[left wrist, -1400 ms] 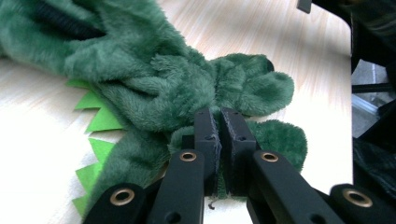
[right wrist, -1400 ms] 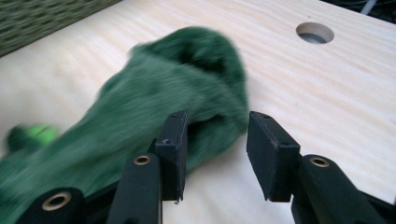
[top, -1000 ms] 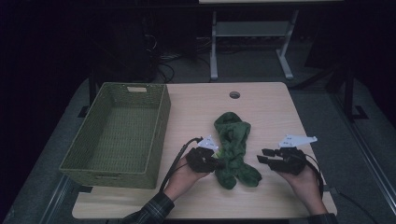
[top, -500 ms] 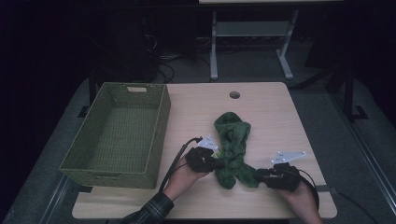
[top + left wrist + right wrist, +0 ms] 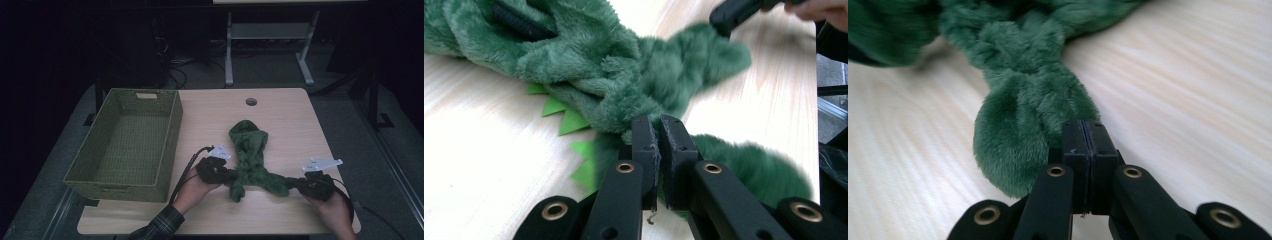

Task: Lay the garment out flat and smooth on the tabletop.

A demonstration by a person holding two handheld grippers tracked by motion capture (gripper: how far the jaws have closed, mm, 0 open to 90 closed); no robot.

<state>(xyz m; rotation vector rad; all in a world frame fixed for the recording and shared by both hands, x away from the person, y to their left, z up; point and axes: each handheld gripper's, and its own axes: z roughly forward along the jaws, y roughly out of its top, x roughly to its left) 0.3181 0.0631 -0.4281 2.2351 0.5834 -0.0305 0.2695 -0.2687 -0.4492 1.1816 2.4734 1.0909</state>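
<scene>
**Green plush on a pale wood tabletop, both claws clamped on it**

So the surface is a light, wood-grain rectangular tabletop (image 5: 290,125) with one small round cable hole (image 5: 251,101) near the far edge. The room around it is really dark: grey floor, some cables on it, and one pale metal frame stand (image 5: 267,45) behind the table.

Count of stuff: one woven olive-green rectangular basket (image 5: 125,142) on the left side of the tabletop, with nothing in it. One fuzzy dark-green plush toy (image 5: 250,155) lying on the wood to the right of the basket, nearer the front edge, with two floppy ends spread left and right. It has bright green felt spikes (image 5: 561,112) along one edge.

Two claws, one per hand. The left claw (image 5: 222,172) is pressed together on a pinch of the fur at the toy's left end. The right claw (image 5: 295,182) has just been closing and now pinches the fur at the tip of the right end, jaws nearly touching.
</scene>
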